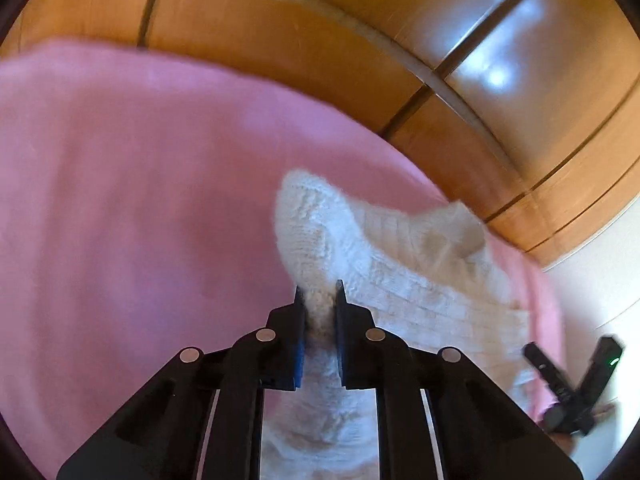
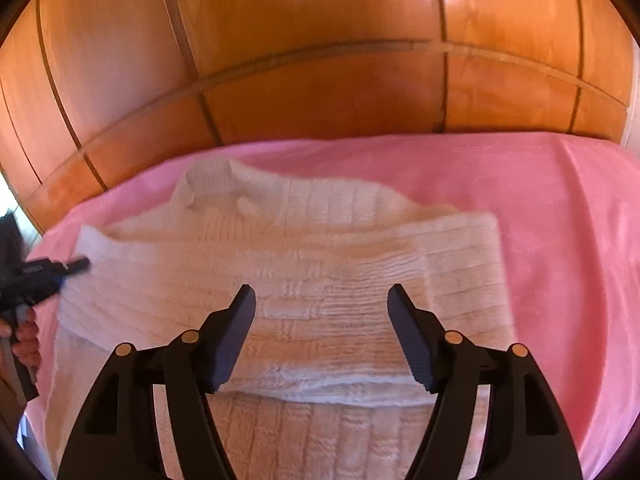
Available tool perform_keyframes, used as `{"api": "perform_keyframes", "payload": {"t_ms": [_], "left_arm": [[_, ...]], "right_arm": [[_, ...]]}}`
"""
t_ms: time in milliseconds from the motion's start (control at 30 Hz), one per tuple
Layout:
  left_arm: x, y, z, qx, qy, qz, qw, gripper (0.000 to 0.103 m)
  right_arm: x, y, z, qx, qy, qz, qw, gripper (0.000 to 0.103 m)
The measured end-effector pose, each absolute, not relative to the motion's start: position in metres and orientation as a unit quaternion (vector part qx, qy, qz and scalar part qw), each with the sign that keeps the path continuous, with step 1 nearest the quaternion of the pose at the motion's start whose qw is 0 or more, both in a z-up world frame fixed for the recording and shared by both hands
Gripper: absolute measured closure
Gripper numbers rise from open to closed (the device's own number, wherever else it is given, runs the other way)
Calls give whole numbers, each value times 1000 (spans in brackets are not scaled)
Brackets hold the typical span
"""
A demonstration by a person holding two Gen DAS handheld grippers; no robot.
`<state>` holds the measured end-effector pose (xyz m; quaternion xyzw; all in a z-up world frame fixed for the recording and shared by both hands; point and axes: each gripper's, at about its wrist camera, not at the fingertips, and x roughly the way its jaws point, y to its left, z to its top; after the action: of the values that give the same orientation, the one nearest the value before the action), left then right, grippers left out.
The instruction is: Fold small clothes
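A white cable-knit sweater (image 2: 304,280) lies on a pink blanket (image 2: 560,220), with one part folded across its body. My left gripper (image 1: 319,289) is shut on a raised fold of the sweater (image 1: 400,280) at its left edge; it also shows at the left in the right wrist view (image 2: 82,265). My right gripper (image 2: 321,294) is open and empty, hovering over the middle of the folded sweater. It appears at the far right of the left wrist view (image 1: 572,344), open.
Glossy wooden wardrobe doors (image 2: 320,80) stand right behind the blanket's far edge. A pale wall (image 1: 592,296) lies to the right in the left wrist view. The person's hand (image 2: 24,340) holds the left gripper's handle.
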<state>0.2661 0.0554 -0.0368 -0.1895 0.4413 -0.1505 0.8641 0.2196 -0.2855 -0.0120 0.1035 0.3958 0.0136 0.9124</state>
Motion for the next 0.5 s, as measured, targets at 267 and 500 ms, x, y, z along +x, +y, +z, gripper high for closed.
{"api": "perform_keyframes", "payload": {"t_ms": [267,500], "left_arm": [[255,41,-36,-79,417,-22,905,68],[213,-6,-39,9,406,-97,908,68]], "right_arm": [[230,-255,-45,35,410,-12,912,28],[227,-261,-45,47,406,-7,913,23]]}}
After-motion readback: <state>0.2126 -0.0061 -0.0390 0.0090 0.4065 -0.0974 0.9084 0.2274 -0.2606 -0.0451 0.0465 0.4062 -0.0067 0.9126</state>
